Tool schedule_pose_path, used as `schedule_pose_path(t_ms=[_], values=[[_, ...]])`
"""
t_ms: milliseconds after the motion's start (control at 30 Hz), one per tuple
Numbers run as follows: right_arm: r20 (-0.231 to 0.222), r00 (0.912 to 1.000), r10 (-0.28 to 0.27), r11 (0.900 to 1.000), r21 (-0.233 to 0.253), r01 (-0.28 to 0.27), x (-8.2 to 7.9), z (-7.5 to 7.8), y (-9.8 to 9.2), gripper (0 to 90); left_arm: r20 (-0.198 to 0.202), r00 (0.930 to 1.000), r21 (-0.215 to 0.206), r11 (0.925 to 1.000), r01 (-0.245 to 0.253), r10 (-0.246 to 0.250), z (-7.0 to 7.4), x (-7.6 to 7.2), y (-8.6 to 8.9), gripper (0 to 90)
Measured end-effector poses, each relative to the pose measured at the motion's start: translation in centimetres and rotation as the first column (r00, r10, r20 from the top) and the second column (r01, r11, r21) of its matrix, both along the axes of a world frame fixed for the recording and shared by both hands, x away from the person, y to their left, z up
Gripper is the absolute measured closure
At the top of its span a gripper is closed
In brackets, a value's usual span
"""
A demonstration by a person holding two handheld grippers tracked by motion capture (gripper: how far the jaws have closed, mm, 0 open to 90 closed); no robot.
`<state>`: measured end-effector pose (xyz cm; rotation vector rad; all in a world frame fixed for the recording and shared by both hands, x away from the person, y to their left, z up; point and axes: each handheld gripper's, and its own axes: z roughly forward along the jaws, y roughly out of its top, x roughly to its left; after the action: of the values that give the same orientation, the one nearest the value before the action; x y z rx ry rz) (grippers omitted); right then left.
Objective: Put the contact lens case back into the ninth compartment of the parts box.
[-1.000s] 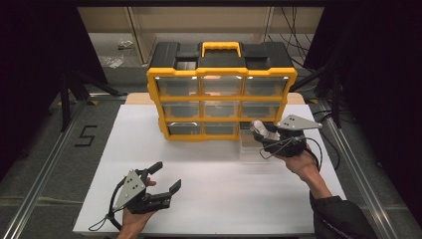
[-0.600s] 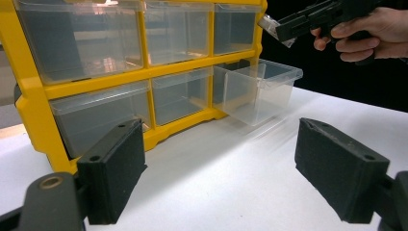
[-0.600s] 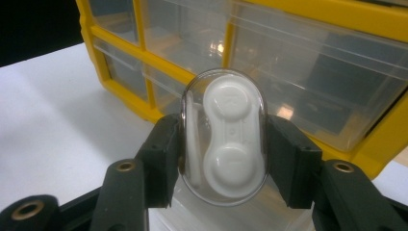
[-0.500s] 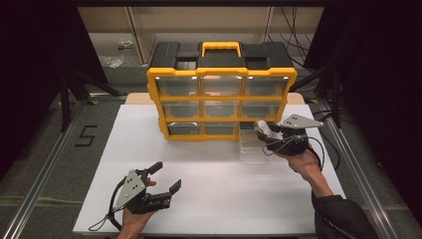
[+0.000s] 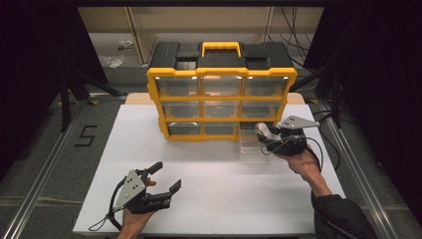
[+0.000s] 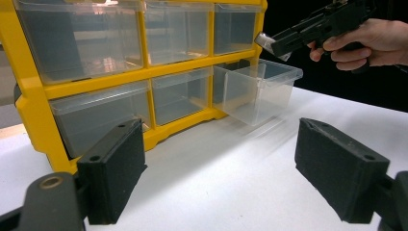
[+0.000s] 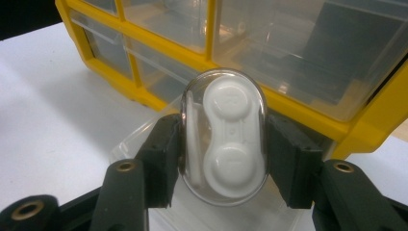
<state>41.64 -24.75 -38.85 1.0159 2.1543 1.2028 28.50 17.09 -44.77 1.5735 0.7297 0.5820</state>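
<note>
Fingers (image 7: 161,159) of the right gripper (image 7: 223,159) clamp a clear capsule (image 7: 223,137) with a white lens case inside — one pad on each side, capsule upright, just in front of the yellow drawer cabinet (image 7: 308,108). Below it sits the pulled-out clear drawer (image 7: 139,144), open.

High view: right gripper (image 5: 271,137) hangs over the clear drawer (image 5: 251,149), which rests on the white table (image 5: 224,199) touching the cabinet's (image 5: 221,74) bottom right corner. Left gripper (image 5: 161,180) is well apart from the cabinet, near the table's front edge, jaws spread, nothing between them.

Left gripper view: own pads (image 6: 115,168) wide apart, empty — table between them. Cabinet (image 6: 29,101) ahead on the left; drawer (image 6: 257,91) out of its bottom slot, right gripper (image 6: 269,43) above it, hand (image 6: 368,43) behind.
</note>
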Motion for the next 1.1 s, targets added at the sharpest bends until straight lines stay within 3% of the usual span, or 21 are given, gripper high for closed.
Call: schedule_pose_path(t_ms=[267,367,400,667,1100], values=[[-0.024,0.9996,-0.012,1.000,-0.008,0.012,0.3,-0.4,0.0,48.7,0.000,1.0000,0.000,1.0000,-0.001,0.001,0.0,0.0,0.0,17.5],[-0.027,0.9995,-0.015,1.000,0.015,0.015,0.3,-0.3,-0.1,43.8,0.000,1.0000,-0.001,1.0000,-0.001,0.001,0.0,0.0,0.0,17.5],[-0.025,0.9995,-0.017,1.000,0.020,0.018,0.3,-0.1,-0.2,39.6,0.000,1.0000,-0.001,1.0000,-0.002,0.002,0.0,0.0,0.0,17.5],[-0.013,0.9999,-0.009,0.999,0.032,0.010,0.0,0.5,0.1,33.3,0.000,1.0000,0.000,1.0000,-0.001,0.001,0.0,0.0,0.0,17.5],[0.012,0.9993,0.036,0.998,0.054,-0.036,-1.2,1.5,1.7,26.6,0.001,1.0000,-0.001,1.0000,-0.001,0.001,0.0,0.0,0.0,17.5]])
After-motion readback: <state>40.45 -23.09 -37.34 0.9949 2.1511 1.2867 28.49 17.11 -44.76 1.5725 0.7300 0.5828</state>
